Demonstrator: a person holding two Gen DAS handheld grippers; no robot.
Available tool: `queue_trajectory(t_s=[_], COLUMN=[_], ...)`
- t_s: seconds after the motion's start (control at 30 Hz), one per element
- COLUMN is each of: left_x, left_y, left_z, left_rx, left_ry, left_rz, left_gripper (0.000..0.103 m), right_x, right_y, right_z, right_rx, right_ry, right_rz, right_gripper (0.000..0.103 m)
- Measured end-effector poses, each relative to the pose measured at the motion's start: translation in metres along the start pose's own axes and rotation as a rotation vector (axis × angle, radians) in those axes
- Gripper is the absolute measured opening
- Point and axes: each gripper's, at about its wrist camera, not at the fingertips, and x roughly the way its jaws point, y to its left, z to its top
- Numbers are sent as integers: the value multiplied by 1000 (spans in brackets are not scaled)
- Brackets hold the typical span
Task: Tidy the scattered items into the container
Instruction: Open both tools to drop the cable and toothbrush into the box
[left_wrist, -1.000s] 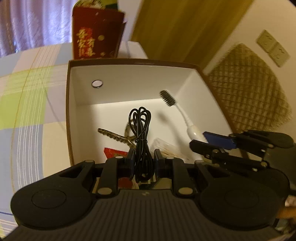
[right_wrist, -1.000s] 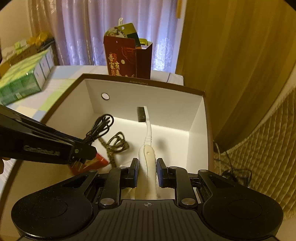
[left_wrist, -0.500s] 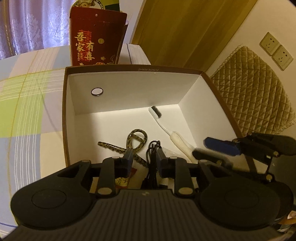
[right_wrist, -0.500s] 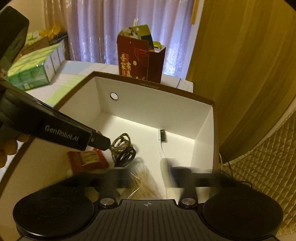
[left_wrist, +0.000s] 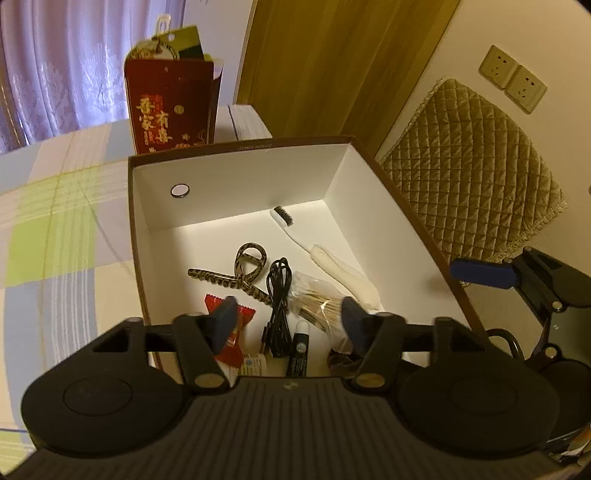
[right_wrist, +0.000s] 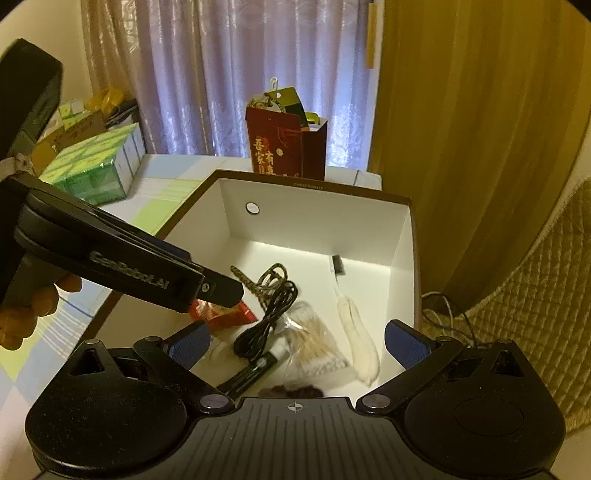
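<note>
**A:** We start at the fingers. Our left gripper (left_wrist: 286, 317) has its blue pads spread wide with nothing between them, and our right gripper (right_wrist: 297, 341) is just as wide apart and just as bare.

**B:** Both poised above the near end of the box (left_wrist: 236, 173), and everything below them is lying loose on the white floor.

**A:** Right under the left pads we see the black cable (left_wrist: 279, 295), coiled long, resting on its own. Just beside it is the bag of cotton swabs (left_wrist: 314, 299), and the white toothbrush (left_wrist: 332, 264) runs diagonally toward the far right corner, bristles away from us.

**B:** The patterned hair clip (left_wrist: 240, 273) lies left of the cable, the red packet (left_wrist: 234, 332) sits at the near left, and a dark tube with a white cap (left_wrist: 300, 349) lies near the front wall. From the right camera we also catch a dark brownish thing (right_wrist: 291, 390) at the near edge; we can't tell what it is.

**A:** So we judge the tidying well advanced, possibly finished. The checked cloth (left_wrist: 55, 221) beside the box shows no stray small items in our views.

**B:** Though the table nearer us is hidden behind our own grippers, so we can't rule out leftovers. The red gift bag (left_wrist: 170, 107) behind the box looks like background.
</note>
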Motion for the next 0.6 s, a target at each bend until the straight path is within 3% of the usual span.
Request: queue_trajectory(t_s=[0.2, 0.43, 0.6], left_x=[-31, -62, -79], left_y=[-11, -21, -19], left_z=[-12, -36, -59], left_rx=[31, 119, 126], left_ry=[-45, -78, -73], left_rz=[6, 78, 106], left_gripper=[77, 78, 82], right_x=[-25, -55, -73], right_y=[9, 24, 41], right_z=[-14, -33, -48], right_rx=[50, 145, 186], right_ry=[-39, -69, -81], right_rz=[-20, -61, -110], right_gripper=[103, 103, 103])
